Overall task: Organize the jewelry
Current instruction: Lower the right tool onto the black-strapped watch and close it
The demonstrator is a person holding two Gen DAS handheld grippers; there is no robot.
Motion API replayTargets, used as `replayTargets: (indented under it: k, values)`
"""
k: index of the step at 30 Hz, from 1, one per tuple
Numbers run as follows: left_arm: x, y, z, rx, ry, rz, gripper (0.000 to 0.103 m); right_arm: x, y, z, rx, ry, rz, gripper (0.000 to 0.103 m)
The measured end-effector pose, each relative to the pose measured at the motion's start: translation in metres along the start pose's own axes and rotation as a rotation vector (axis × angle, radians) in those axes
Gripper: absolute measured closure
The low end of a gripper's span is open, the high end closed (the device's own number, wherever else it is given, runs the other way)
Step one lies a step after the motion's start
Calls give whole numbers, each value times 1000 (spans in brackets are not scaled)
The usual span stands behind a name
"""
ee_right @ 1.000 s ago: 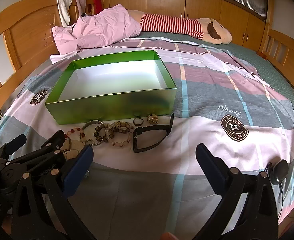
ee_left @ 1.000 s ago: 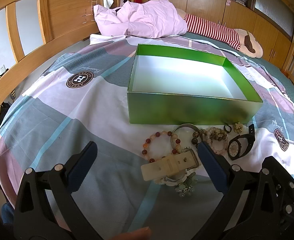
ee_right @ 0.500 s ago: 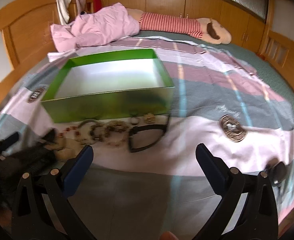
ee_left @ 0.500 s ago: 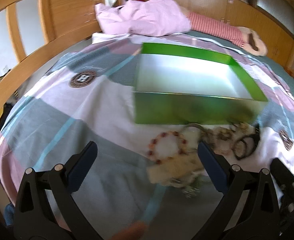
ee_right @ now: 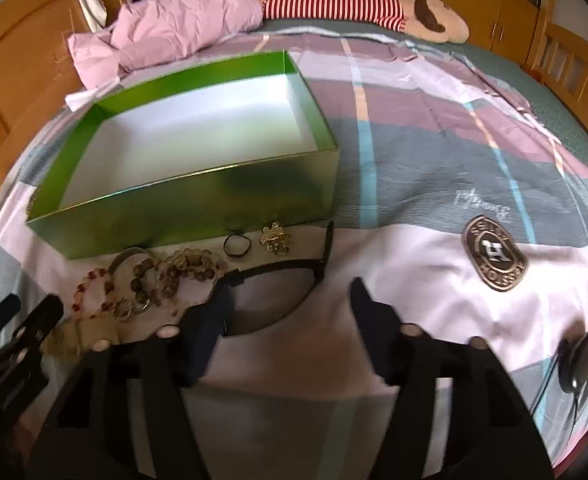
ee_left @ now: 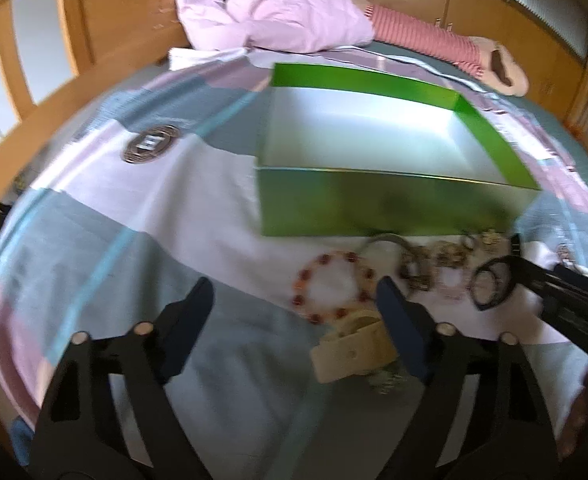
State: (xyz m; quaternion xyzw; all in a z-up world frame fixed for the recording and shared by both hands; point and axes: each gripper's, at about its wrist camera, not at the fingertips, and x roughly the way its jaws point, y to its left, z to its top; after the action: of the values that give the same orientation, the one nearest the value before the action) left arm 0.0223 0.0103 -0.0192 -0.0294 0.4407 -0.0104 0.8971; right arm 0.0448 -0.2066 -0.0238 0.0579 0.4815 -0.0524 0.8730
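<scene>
Bedding in pink, grey and white checks is spread under everything, and on it the green box is seen at about 11 o'clock in the right wrist view, open-topped, with nothing visible on its white floor. Nothing has been put away yet, so far as can be judged; the whole of the sorting is left to be done. All the jewelry is laid in a loose row just in front of the box's near wall. A black watch is stretched at about 12 o'clock from the right gripper, whose jaws are closing; its left finger is set close by the watch's near end, but no piece is seen pressed between the pads. A cream strap is found at 1 o'clock from the left gripper, partly behind its right finger; those jaws are closing too, over bare sheet only. A red bead bracelet is placed just beyond that strap, and a cluster of brown beads beside it, with a metal bangle partly under them. A black ring and a small gold brooch are set nearest the box wall. The watch is judged the likely first piece to be taken.
</scene>
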Motion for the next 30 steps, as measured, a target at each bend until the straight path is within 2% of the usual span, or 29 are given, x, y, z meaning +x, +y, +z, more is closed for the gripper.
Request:
replayTargets:
  k: [1, 3, 5, 7, 12, 20, 25, 30]
  values:
    - [1, -1, -1, -5, 6, -32, 32, 6, 1, 1, 2, 13, -14, 63]
    - [3, -4, -3, -10, 17, -70, 36, 18, 3, 3, -4, 39, -46, 69]
    - [8, -6, -4, -16, 39, -96, 42, 28, 6, 1, -23, 62, -79, 70]
    - [13, -10, -7, -16, 62, -96, 44, 34, 6, -3, -33, 91, -64, 81]
    - [18, -14, -11, -26, 99, -137, 45, 25, 6, -18, -58, 79, -26, 95]
    - [11, -22, -12, 11, 93, -151, 64, -4, 7, -45, -72, 100, 29, 99]
    - [8, -26, -13, 34, 88, -150, 66, -11, 1, -57, -67, 102, 6, 99]
    - [5, -35, -16, 75, 93, -184, 66, -8, -6, -59, -32, 112, 6, 99]
